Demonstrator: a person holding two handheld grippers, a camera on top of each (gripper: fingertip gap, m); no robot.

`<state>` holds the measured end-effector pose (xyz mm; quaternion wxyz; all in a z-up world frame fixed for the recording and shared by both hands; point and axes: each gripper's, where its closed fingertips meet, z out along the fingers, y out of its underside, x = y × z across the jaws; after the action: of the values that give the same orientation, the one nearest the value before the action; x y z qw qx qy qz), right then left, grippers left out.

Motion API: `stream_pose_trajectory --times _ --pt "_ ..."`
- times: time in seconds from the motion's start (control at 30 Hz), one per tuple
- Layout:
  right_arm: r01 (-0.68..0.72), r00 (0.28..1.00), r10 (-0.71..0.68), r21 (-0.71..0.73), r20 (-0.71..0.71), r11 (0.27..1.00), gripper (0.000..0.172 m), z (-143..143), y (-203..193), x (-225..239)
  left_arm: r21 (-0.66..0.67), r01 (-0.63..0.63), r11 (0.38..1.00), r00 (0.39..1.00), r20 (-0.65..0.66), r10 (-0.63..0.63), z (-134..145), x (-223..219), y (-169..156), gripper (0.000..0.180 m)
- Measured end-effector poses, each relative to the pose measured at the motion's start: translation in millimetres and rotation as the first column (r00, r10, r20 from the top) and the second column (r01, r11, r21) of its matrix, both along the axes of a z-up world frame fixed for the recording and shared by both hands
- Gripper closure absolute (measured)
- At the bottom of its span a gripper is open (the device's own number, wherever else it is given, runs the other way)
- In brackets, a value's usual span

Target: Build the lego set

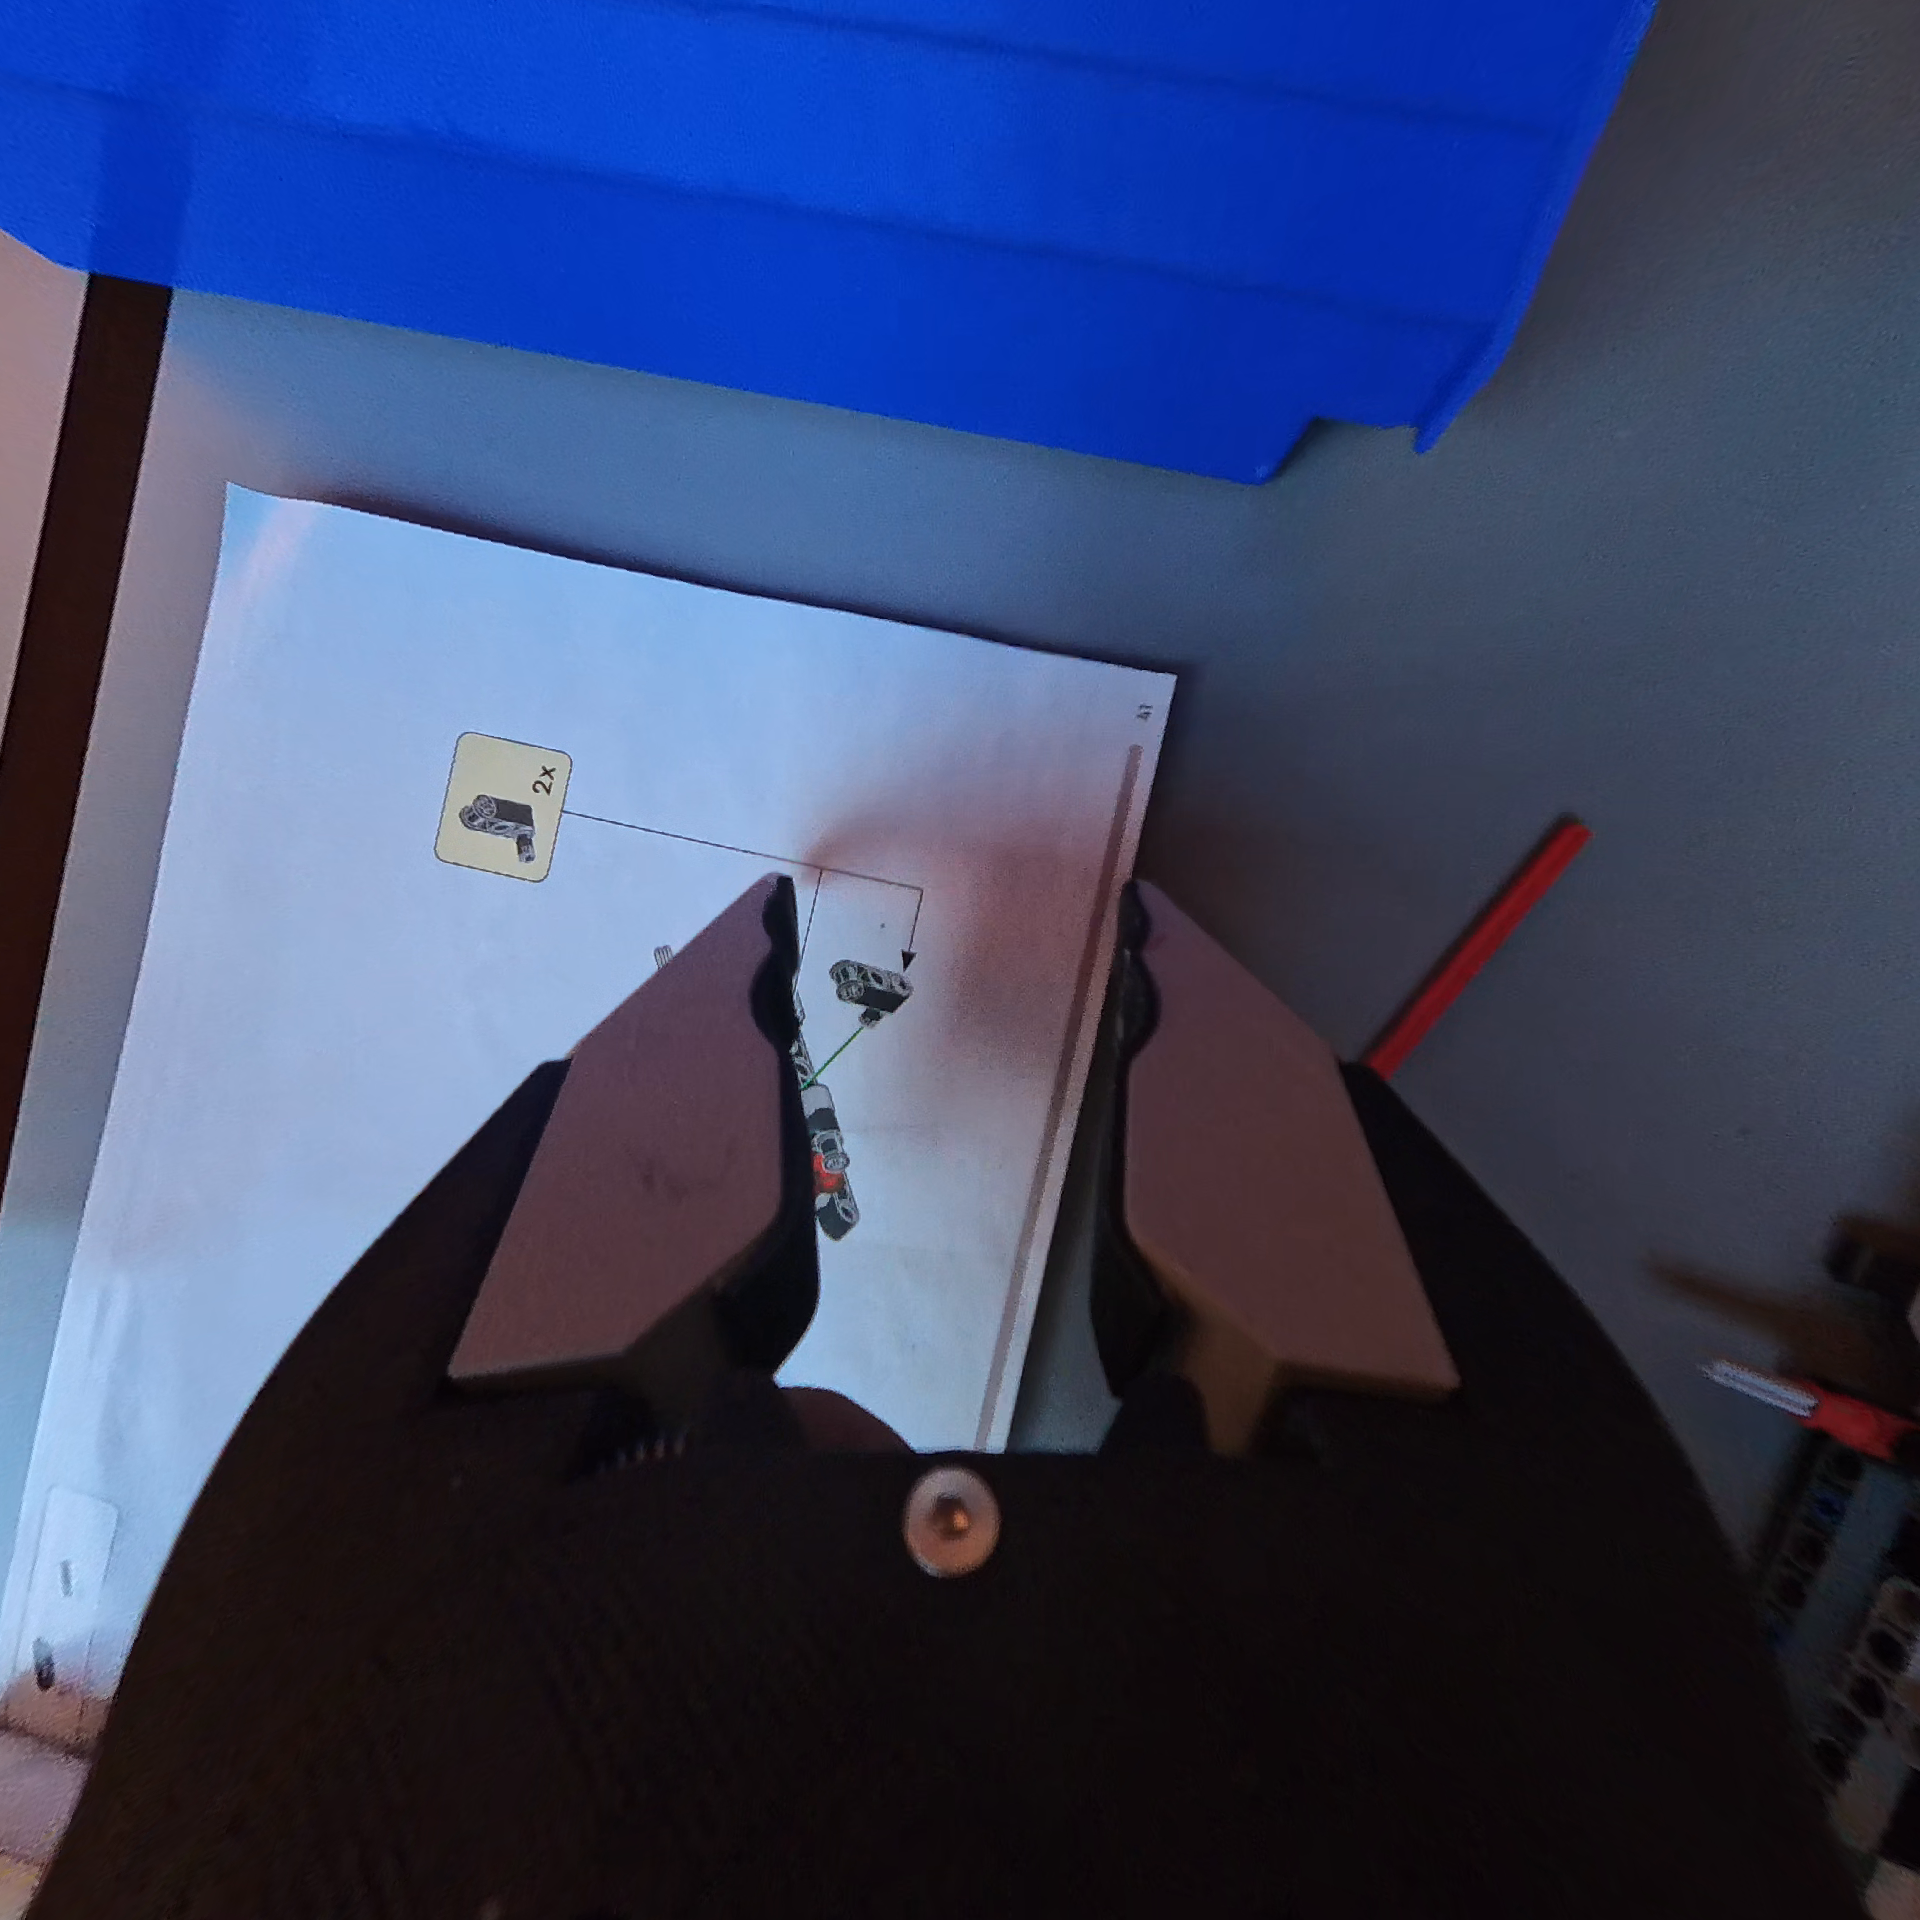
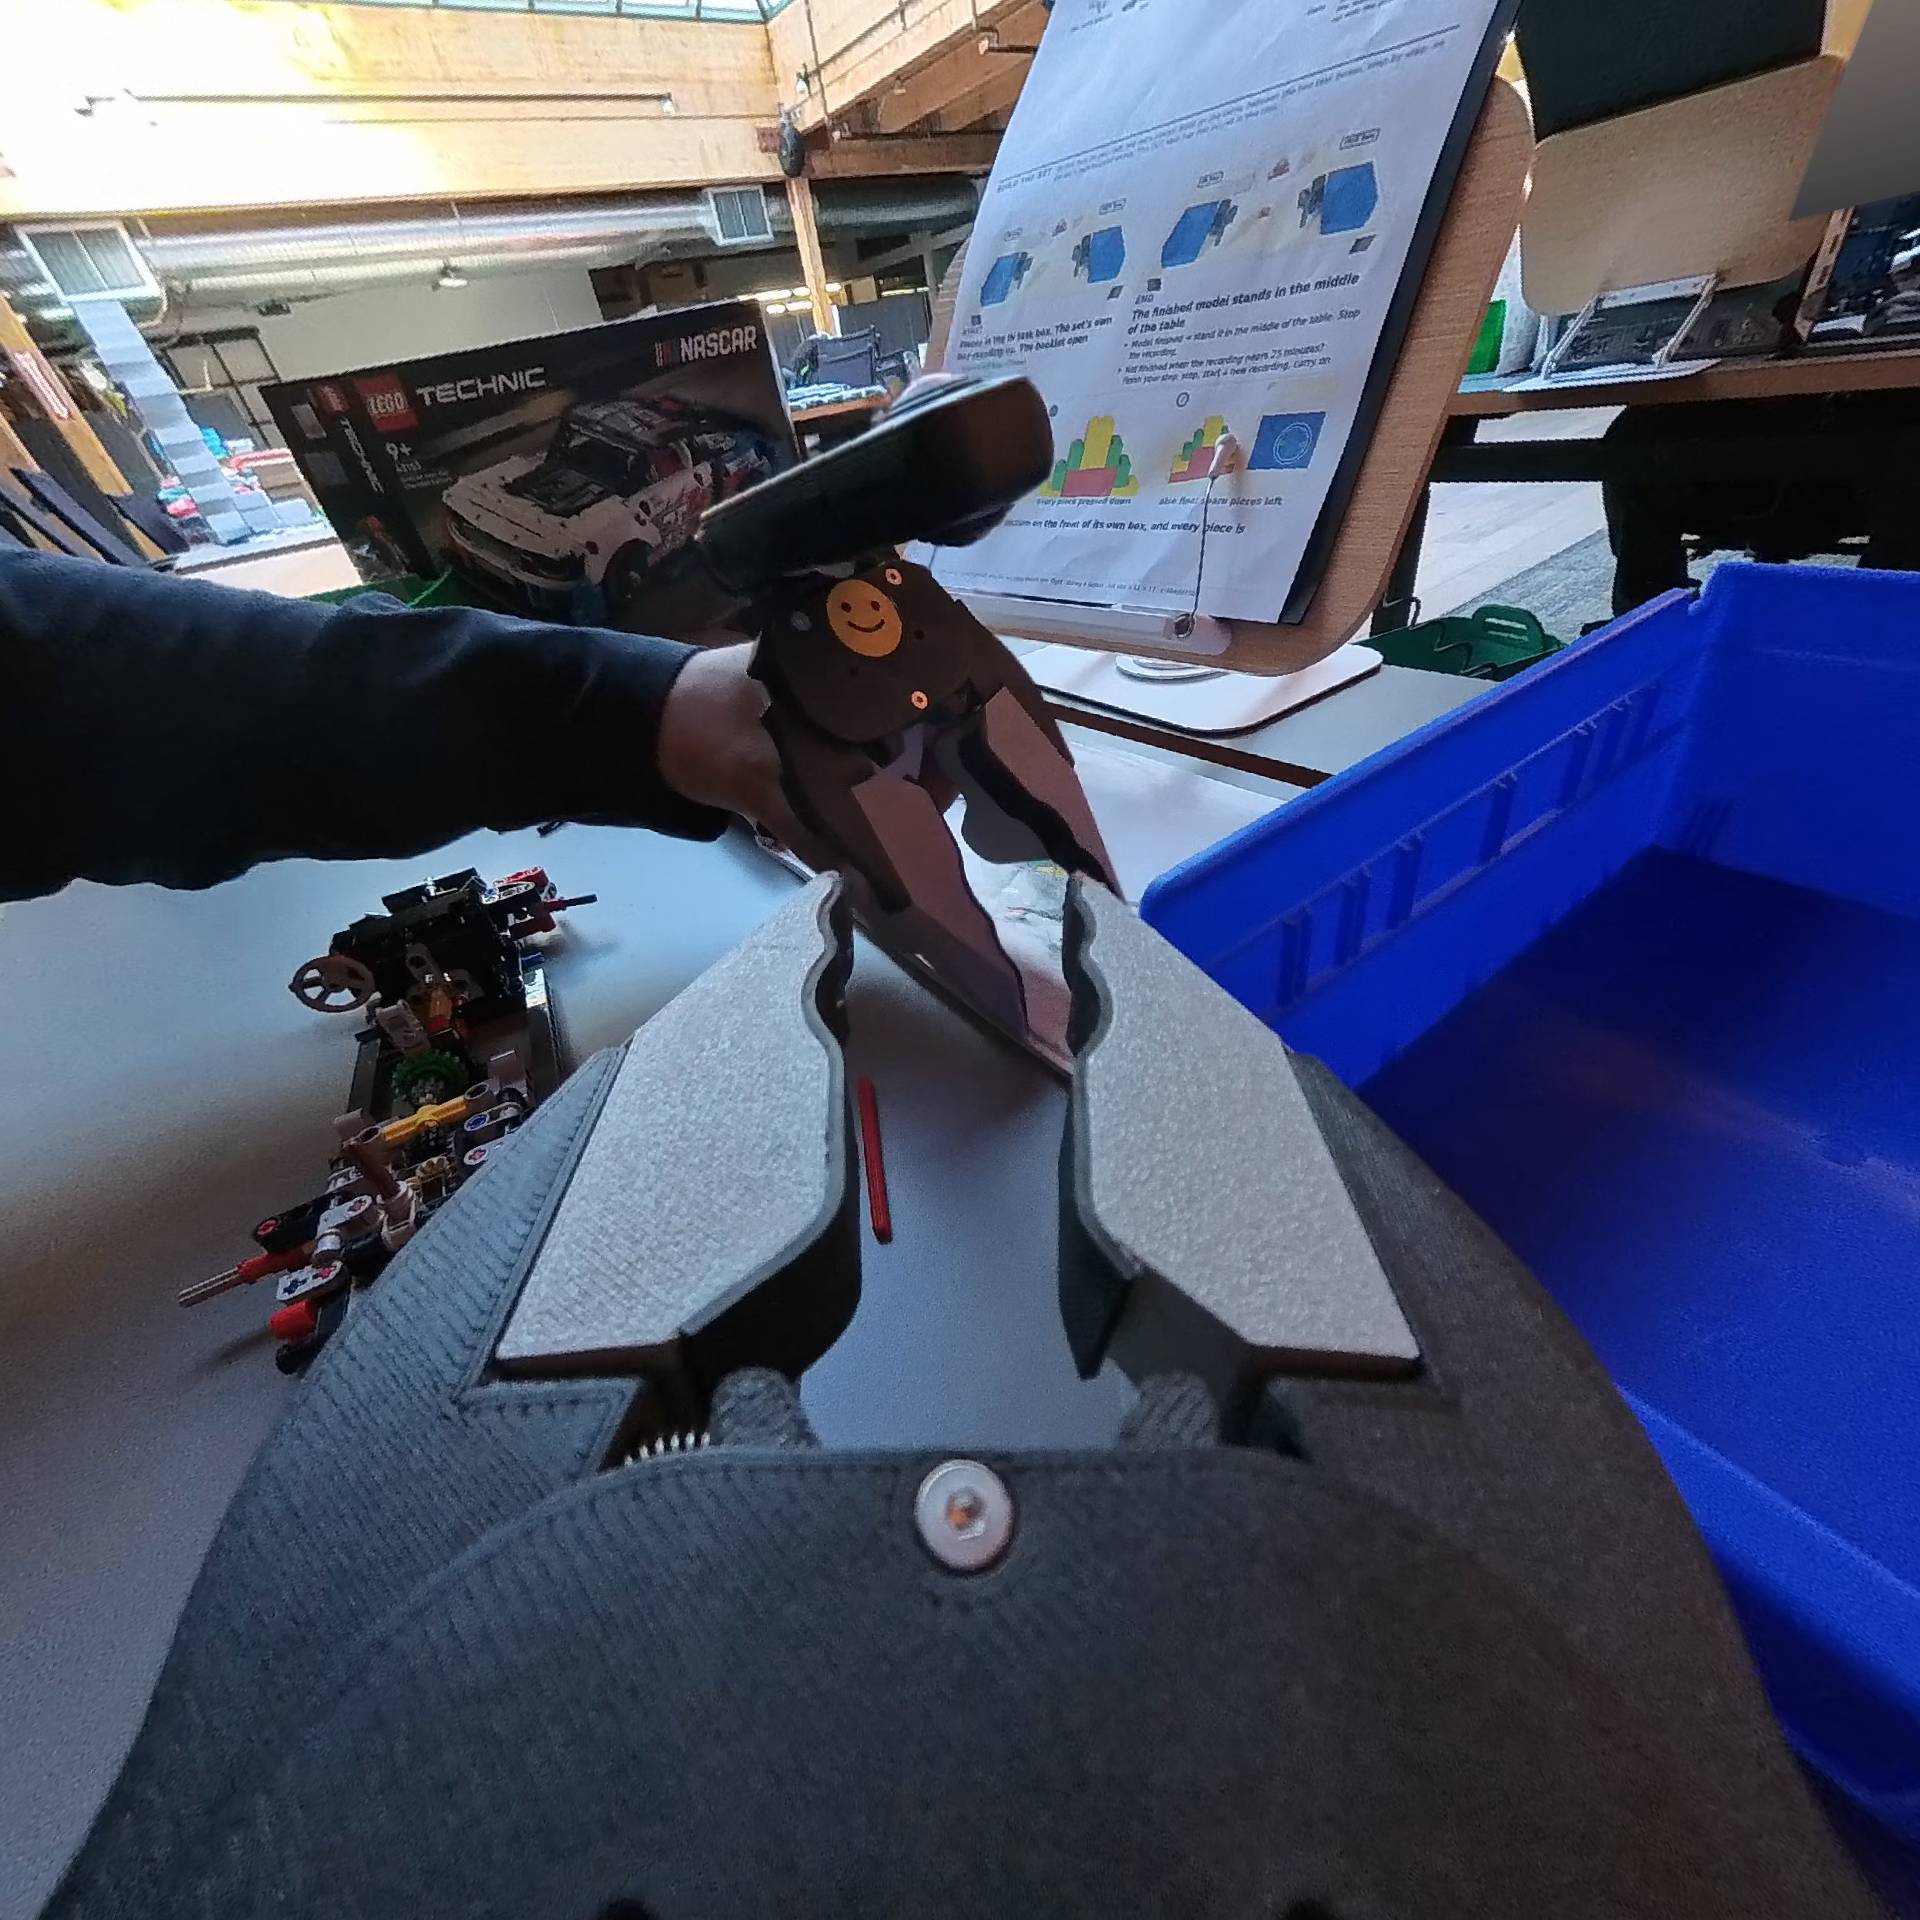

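The left gripper (image 1: 956, 914) hangs over an open booklet (image 1: 582, 935) on the desk (image 1: 1455, 644), jaws wide and bare, its fingers (image 2: 935, 935) pointing down at the page beside the blue bin (image 2: 1558, 935); a hand (image 2: 727, 748) in a dark sleeve (image 2: 312, 717) holds it. The right gripper (image 2: 951, 914) hovers low over the desk with jaws partly apart and nothing between them, a red axle (image 2: 873, 1153) lying flat on the desk just below its left finger. A half-built model (image 2: 436, 1039) sits toward the desk's left side, the set's box (image 2: 540, 447) and a sheet stand (image 2: 1403, 364) along the far edge.
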<state>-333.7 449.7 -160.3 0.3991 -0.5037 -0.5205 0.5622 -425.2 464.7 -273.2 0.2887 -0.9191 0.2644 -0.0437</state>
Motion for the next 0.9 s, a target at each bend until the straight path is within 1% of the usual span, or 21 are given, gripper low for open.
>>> stream_pose_trajectory --times 0.23,0.3,0.37,0.43,0.47,0.5,0.53,0.57,0.6,0.7,0.9 --pt "-0.002 1.0 0.002 -0.002 -0.001 1.0 0.134 0.2 -0.3 -0.1 0.005 0.011 1.0 1.0 -0.005 -0.011 1.6 0.0 -1.9 0.12" --pt "-0.003 1.0 0.003 0.0 0.0 1.0 0.134 0.0 -0.7 -0.3 0.002 0.032 0.999 0.999 -0.021 -0.032 0.9 -0.2 -4.2 0.125" --pt "-0.004 1.0 0.004 -0.001 0.001 1.0 0.134 -0.3 -0.9 -0.4 -0.013 0.064 0.998 0.998 0.009 -0.063 -0.2 6.4 -7.6 0.144" --pt "-0.004 1.0 0.004 -0.001 0.001 1.0 0.134 -0.3 -0.7 -0.2 -0.012 0.07 0.998 0.997 0.021 -0.069 -1.2 8.6 -7.5 0.162" --pt "-0.003 1.0 0.003 -0.001 0.001 1.0 0.134 -0.3 -0.6 -0.1 -0.012 0.06 0.998 0.998 0.028 -0.059 -1.7 7.6 -6.3 0.167" --pt "-0.003 1.0 0.003 -0.001 0.001 1.0 0.134 -0.3 -0.5 0.1 -0.013 0.045 0.999 0.998 0.044 -0.044 -1.7 6.2 -5.1 0.168" --pt "-0.003 1.0 0.003 -0.002 0.0 1.0 0.134 -0.3 -0.4 0.1 -0.027 0.037 0.999 0.996 0.087 -0.035 -1.1 7.4 -5.8 0.171" --pt "-0.003 1.0 0.003 -0.003 0.0 1.0 0.134 -0.2 -0.2 0.3 -0.044 0.042 0.998 0.988 0.148 -0.035 0.7 11.1 -7.9 0.18" --pt "-0.003 1.0 0.003 -0.003 -0.001 1.0 0.134 0.2 -0.3 0.3 -0.041 0.029 0.999 0.982 0.186 -0.021 3.0 10.9 -7.5 0.18" --pt "-0.006 1.0 0.006 -0.004 -0.003 1.0 0.134 0.7 -0.9 0.3 -0.029 0.009 1.0 0.969 0.246 -0.001 8.6 6.4 -8.4 0.18" --pt "-0.016 1.0 0.016 -0.001 0.016 1.0 0.134 -3.3 -3.8 -1.7 -0.003 -0.03 1.0 0.949 0.314 0.029 23.0 -2.8 -9.4 0.18"
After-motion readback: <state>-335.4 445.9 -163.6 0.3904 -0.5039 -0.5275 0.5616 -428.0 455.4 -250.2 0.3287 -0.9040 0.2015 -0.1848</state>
